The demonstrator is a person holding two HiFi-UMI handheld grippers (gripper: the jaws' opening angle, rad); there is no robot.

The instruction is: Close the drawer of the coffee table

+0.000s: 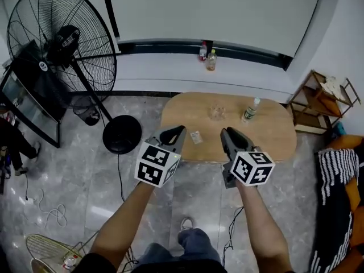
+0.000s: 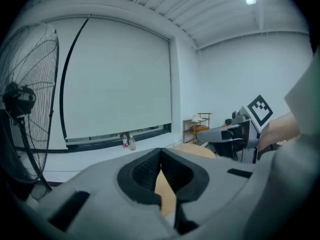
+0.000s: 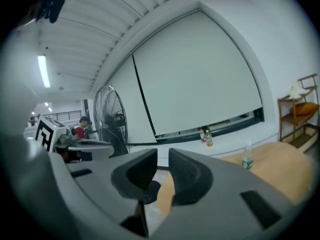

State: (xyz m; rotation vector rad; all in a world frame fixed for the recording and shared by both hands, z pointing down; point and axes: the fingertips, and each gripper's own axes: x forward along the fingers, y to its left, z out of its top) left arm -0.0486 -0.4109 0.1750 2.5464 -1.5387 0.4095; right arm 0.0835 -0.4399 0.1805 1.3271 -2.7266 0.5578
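The coffee table [image 1: 267, 138] is an oval wooden top on the grey floor, seen from high above; no drawer shows from here. Both grippers are held up in the air over its near edge, well above it. My left gripper [image 1: 181, 131] has its jaws together with nothing in them; its tips meet in the left gripper view [image 2: 161, 156], with the tabletop [image 2: 167, 194] below. My right gripper [image 1: 227, 132] shows a narrow gap between its pads [image 3: 162, 166] and holds nothing. The tabletop [image 3: 280, 171] lies to the right in the right gripper view.
On the table stand a plastic bottle [image 1: 249, 110], a glass [image 1: 216, 112] and a small packet [image 1: 197, 137]. A large standing fan [image 1: 62, 44] with a round base [image 1: 122, 134] is at left. A wooden shelf [image 1: 324, 101] and striped cushion [image 1: 335, 175] are at right. Cables lie on the floor.
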